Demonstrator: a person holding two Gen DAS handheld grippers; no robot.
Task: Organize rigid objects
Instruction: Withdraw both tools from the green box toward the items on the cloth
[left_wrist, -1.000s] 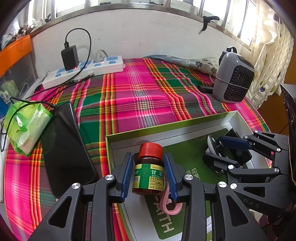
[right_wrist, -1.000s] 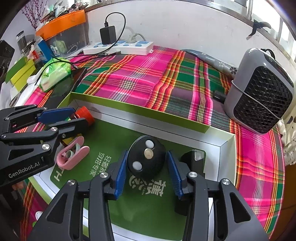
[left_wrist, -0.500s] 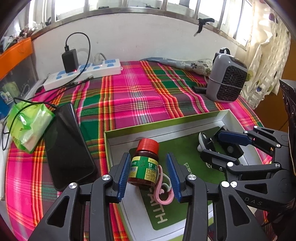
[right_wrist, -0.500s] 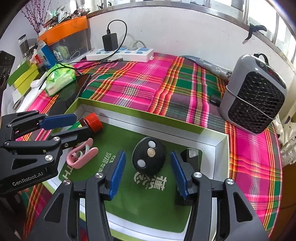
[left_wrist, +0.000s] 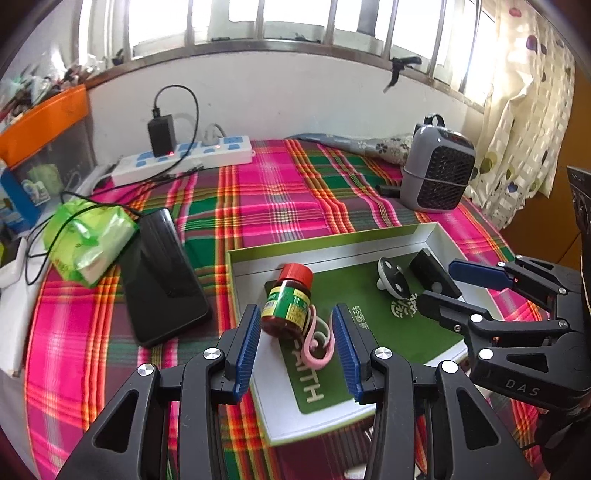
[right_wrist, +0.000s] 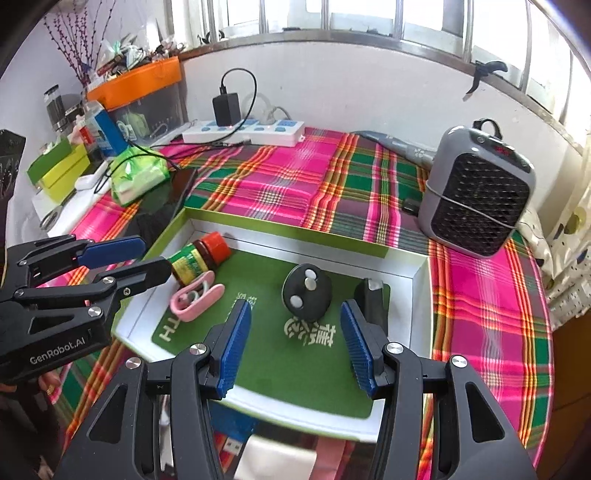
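Here, both grippers hang over the near edge of the box (left_wrist: 332, 240), a shallow tray with white walls, lime rim and a green liner printed with white lettering, set on a plaid cloth (left_wrist: 280, 192).

Left gripper (left_wrist: 295, 347): fingers spread wide, holding nothing. The bottle (left_wrist: 288, 302) stands ahead of the tips, between their lines, touching neither pad; red cap, amber glass, green-and-yellow label, tilted toward the far left corner of the box. A pink clip (left_wrist: 319, 339) lies against its right side, on the liner.

Right gripper (right_wrist: 295, 343): also wide, nothing between the pads. The black disc (right_wrist: 306, 297) sits just past the tips, mid-liner, propped on edge, with three pale round spots on its face. A black block (right_wrist: 373, 301) stands just right of the disc, near the right wall, close to the right finger; contact cannot be told. From this side the bottle (right_wrist: 199, 256) shows in the far left corner, with the clip (right_wrist: 195, 299) just beside it.

Outside the box:
- phone (left_wrist: 162, 277), dark, flat on the cloth, left of the box, well apart from the bottle
- green packet (left_wrist: 88, 240), left of the phone, a black cable over it
- power strip (left_wrist: 184, 158) at the far wall, black adapter plugged in
- grey heater (right_wrist: 480, 192), far right, upright on the cloth
- orange-lidded bin (right_wrist: 144, 96), far left
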